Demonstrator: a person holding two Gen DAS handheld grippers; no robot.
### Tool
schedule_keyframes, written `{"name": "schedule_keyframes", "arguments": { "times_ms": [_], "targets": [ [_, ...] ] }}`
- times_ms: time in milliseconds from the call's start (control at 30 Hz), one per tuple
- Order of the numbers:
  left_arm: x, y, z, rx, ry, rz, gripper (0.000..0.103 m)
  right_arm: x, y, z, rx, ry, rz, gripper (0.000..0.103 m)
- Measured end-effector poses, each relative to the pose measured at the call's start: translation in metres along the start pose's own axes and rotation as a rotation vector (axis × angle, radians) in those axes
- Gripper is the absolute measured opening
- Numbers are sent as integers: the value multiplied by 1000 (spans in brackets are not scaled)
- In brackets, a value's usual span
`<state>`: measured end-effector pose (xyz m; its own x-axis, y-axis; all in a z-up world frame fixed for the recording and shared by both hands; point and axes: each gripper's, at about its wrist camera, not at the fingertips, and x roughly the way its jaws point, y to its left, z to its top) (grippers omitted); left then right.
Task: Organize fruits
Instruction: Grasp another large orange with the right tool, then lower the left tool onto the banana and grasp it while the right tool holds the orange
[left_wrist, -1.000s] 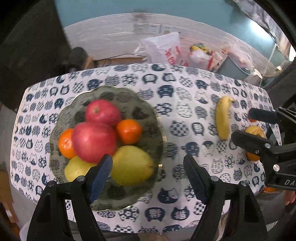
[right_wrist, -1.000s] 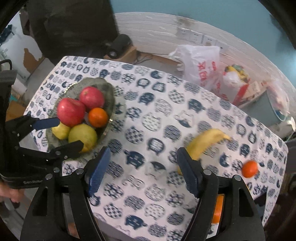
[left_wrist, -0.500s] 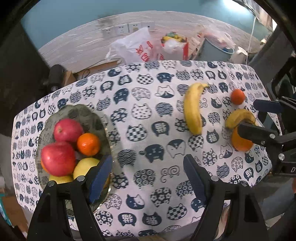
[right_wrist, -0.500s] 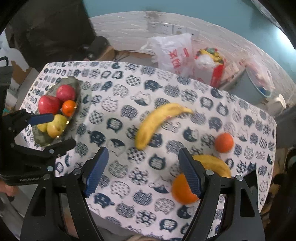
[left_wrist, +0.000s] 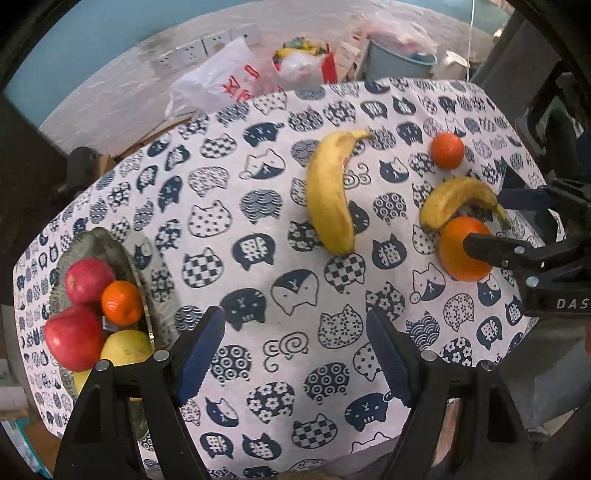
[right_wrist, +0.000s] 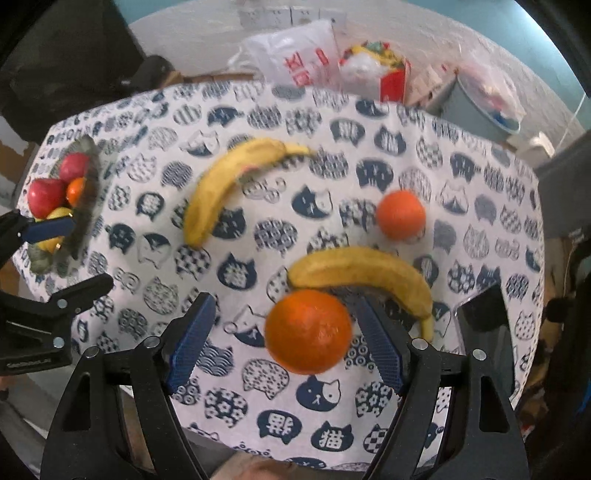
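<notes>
— Looking down from the right gripper (right_wrist: 284, 345), what sits between its blue pads?

— A big orange (right_wrist: 308, 330), lying on the cat-print tablecloth (right_wrist: 258, 380). The jaws have just been opening and stand apart around it; the right pad is very near the fruit, though whether it touches I cannot tell, and the left pad is clear of it.

— Anything else close by?

— A banana (right_wrist: 364, 273) curves just behind that orange, touching it. A small orange (right_wrist: 400, 215) lies beyond, apart from both. A second, longer banana (right_wrist: 225, 186) lies toward the middle of the cloth.

— And the left gripper (left_wrist: 295, 354)?

— Released, jaws spread wide over bare cloth, nothing between them. Beside its left finger stands the fruit plate (left_wrist: 129, 258), holding two red apples (left_wrist: 89, 280), a little orange (left_wrist: 122, 302) and a yellow pear (left_wrist: 127, 347).

— Behind the table?

— A white plastic bag (left_wrist: 221, 83) with red print and a grey bucket (left_wrist: 399, 61) on the floor by the wall.
</notes>
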<state>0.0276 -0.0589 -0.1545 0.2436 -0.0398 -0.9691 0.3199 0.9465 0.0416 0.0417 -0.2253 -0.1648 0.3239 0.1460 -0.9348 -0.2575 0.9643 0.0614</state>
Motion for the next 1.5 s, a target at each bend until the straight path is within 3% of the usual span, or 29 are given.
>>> {"name": "schedule_keyframes", "arguments": {
  "times_ms": [367,933,1200,1500],
  "targets": [
    [25,-14,4,24,55,-3,80,41,-15,-15,22,93,-3,79],
    [41,-14,30,-8,49,5,80,63,-14,-21,9,106,36,70],
    [49,-8,62,-60,11,3,80,32,-33,-12,46,23,70,70],
    [69,-19,94,-59,-4,-1,81,18,-56,19,87,-84,19,70]
  ]
}}
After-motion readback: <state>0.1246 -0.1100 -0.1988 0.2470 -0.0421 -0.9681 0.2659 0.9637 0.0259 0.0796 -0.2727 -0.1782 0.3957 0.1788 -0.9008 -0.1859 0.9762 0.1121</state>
